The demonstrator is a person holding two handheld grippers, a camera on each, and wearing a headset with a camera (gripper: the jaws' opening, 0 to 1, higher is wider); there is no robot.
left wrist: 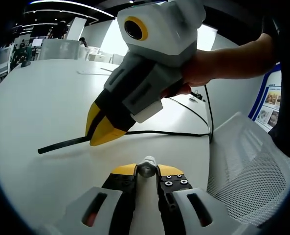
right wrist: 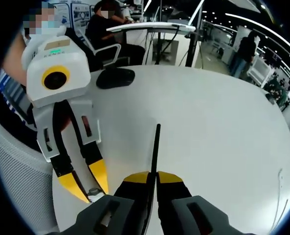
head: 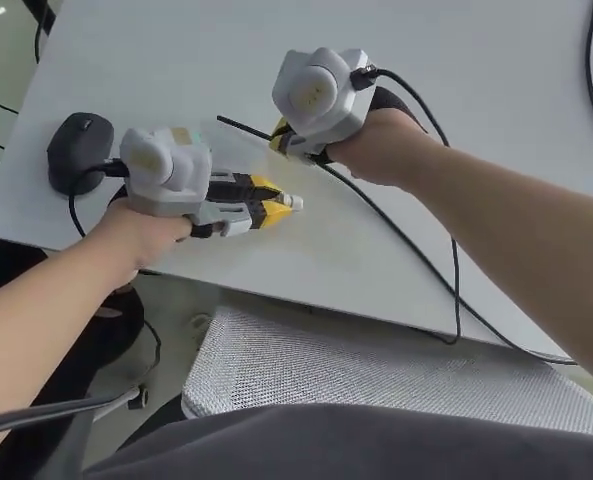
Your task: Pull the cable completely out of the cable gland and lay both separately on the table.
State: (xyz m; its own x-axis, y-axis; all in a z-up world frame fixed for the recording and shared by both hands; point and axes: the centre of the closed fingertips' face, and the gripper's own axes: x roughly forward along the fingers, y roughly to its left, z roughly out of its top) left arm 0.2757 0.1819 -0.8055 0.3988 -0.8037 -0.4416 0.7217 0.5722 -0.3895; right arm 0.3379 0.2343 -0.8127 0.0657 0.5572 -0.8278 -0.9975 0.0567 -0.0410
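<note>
Cable (left wrist: 61, 145) and cable gland (left wrist: 146, 165) are apart, 1 in each of my claws. My left gripper (left wrist: 145, 171) has its 2 yellow-tipped jaws pinched tight on the gland. It's a small pale grey stub sitting right between the tips, with its end poking forward. In the head view that claw is over the near part of the white table (head: 426, 60), close to the edge. I honestly can't tell from these angles whether the gland is touching the tabletop or hanging just above it.

My right gripper (right wrist: 152, 177) is clamped on the black cable. A short free end sticks straight out past the tips, and the rest trails back under my hand across the table toward its near edge. In the left gripper view the right claw's tips sit just beyond the gland, near it but not touching. The cable runs sideways in front of it, low over the table.

Other stuff: 1 black mouse (head: 76, 150) sits on the table off to the left, well clear of both claws. A white mesh chair (head: 376, 370) sits tucked against the table's near edge below my arms.
</note>
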